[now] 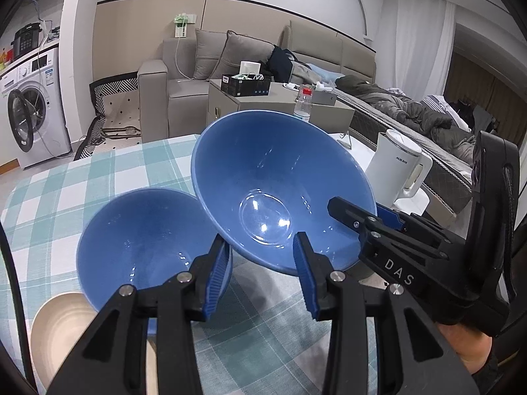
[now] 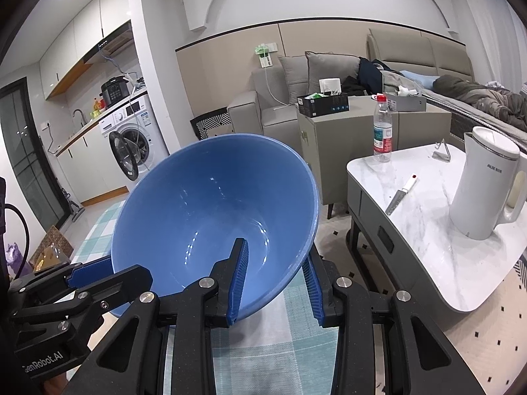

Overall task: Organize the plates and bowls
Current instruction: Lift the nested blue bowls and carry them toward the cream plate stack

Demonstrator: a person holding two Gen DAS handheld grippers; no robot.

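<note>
"AUX" on white kettle (image 2: 484, 184)

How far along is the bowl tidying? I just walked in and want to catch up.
Done: nothing looks stacked yet. In hand: the right gripper pinches the rim of a tilted blue bowl. Left: a second blue bowl sits on the checked tablecloth with a beige dish beside it. The held bowl probably nests into the second one next.

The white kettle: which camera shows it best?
The right wrist view: the white kettle stands whole on the marble table, lid, handle and lettering clear. In the left wrist view the kettle is smaller, its base partly hidden behind the right gripper.
</note>
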